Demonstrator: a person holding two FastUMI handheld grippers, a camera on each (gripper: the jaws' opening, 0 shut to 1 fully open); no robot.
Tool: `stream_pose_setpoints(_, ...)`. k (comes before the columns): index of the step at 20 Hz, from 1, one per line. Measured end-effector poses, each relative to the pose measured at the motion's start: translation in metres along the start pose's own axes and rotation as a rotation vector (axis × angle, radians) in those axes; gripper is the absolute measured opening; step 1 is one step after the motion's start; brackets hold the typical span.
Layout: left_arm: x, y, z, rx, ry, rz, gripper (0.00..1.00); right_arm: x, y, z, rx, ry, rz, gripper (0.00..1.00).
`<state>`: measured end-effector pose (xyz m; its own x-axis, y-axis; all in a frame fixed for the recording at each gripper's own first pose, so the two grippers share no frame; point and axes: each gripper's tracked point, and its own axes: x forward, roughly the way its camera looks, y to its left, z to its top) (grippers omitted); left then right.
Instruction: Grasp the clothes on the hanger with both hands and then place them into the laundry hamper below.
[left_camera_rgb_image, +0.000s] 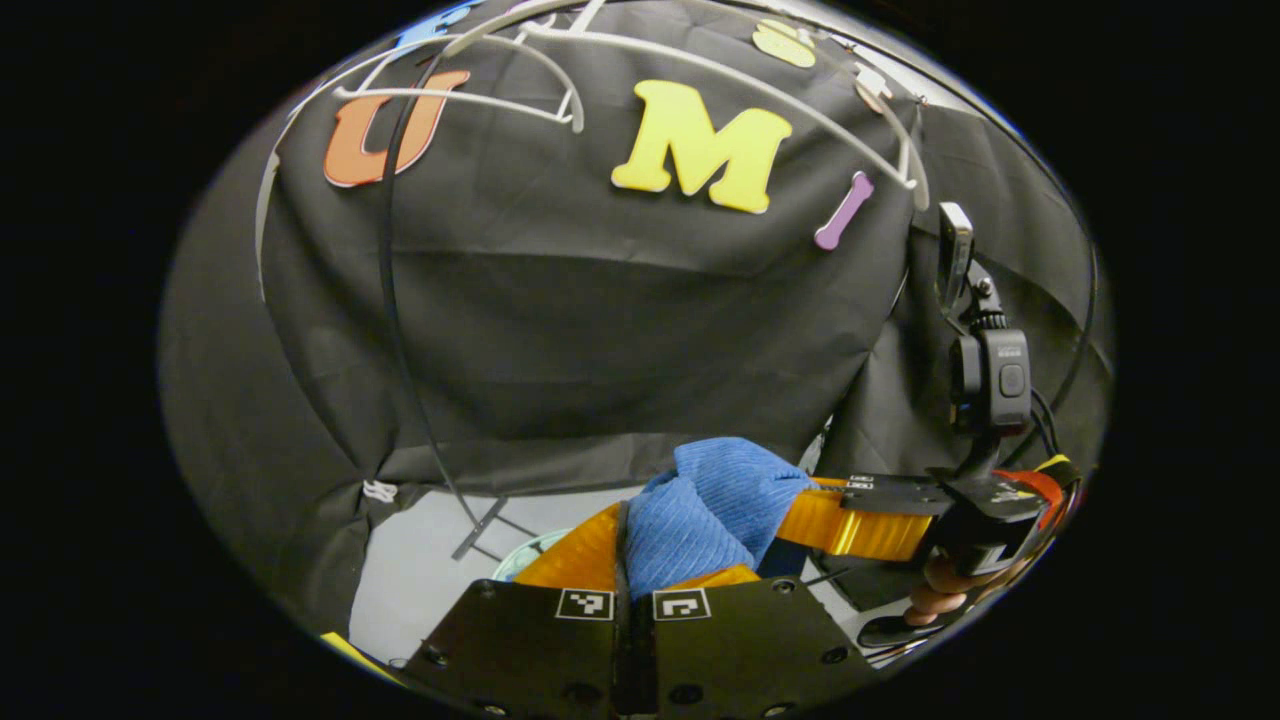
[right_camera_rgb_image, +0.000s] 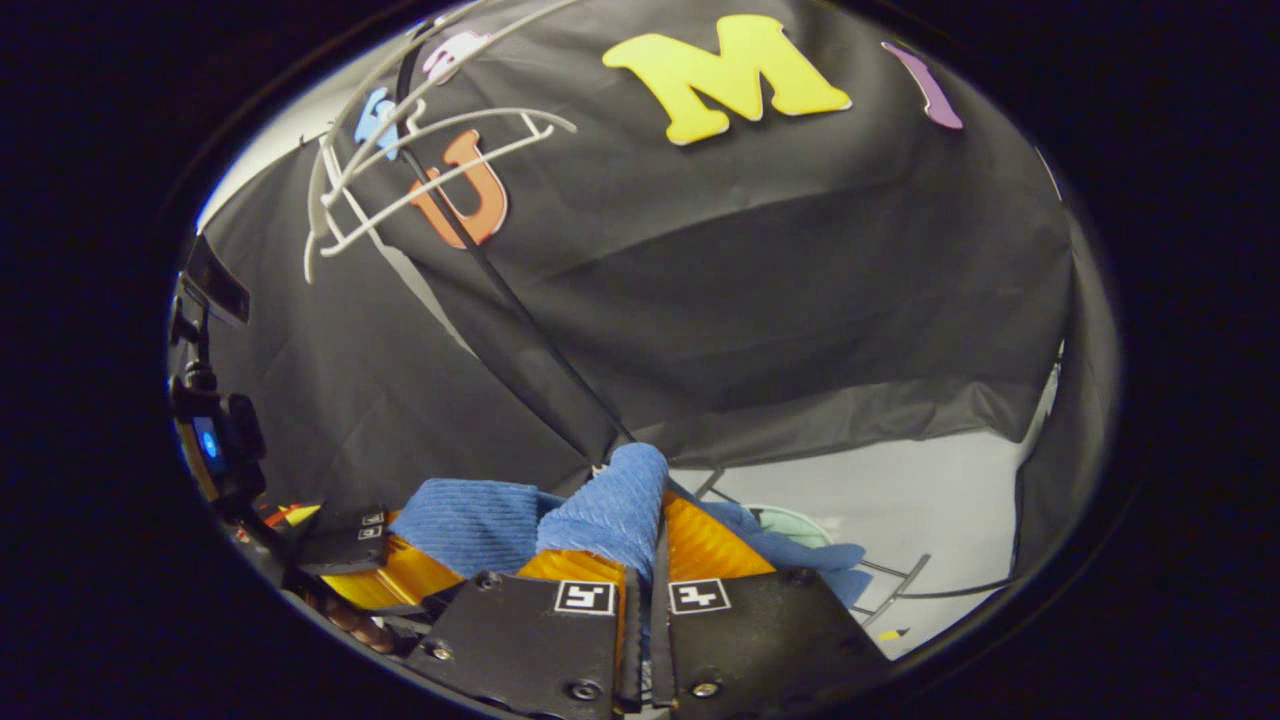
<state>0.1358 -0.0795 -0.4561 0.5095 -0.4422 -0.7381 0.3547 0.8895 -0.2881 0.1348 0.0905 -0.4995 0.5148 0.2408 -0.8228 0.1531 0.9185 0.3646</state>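
The left gripper (left_camera_rgb_image: 640, 570) has its orange fingers (left_camera_rgb_image: 575, 555) pinched tight on the blue cloth (left_camera_rgb_image: 705, 505), which bunches above them. The right gripper (right_camera_rgb_image: 645, 555) clamps another fold of the same cloth. The white hanger (left_camera_rgb_image: 700, 70) hangs bare overhead. A pale green rim (right_camera_rgb_image: 790, 520), mostly hidden behind the cloth, lies below.

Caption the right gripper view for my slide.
Right gripper shut on blue cloth, left gripper gripping its other end, white hanger bare above, green hamper below.
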Motion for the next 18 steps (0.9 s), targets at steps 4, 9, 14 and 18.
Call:
stream_pose_setpoints(4, 0.022, 0.023, -0.042, -0.016, 0.095, 0.045, 0.01, 0.028, -0.016, -0.029, -0.065, 0.084, -0.065, 0.07)
stream_pose_setpoints(9, 0.048, 0.045, -0.106, -0.028, 0.238, 0.099, 0.06, 0.048, -0.043, -0.068, -0.125, 0.228, -0.204, 0.08)
stream_pose_setpoints(14, 0.047, 0.060, -0.156, -0.057, 0.434, 0.209, 0.08, 0.045, -0.076, -0.100, -0.137, 0.352, -0.319, 0.31)
stream_pose_setpoints(18, 0.040, 0.048, -0.159, -0.087, 0.462, 0.172, 0.33, 0.037, -0.099, -0.102, -0.134, 0.335, -0.345, 0.51)
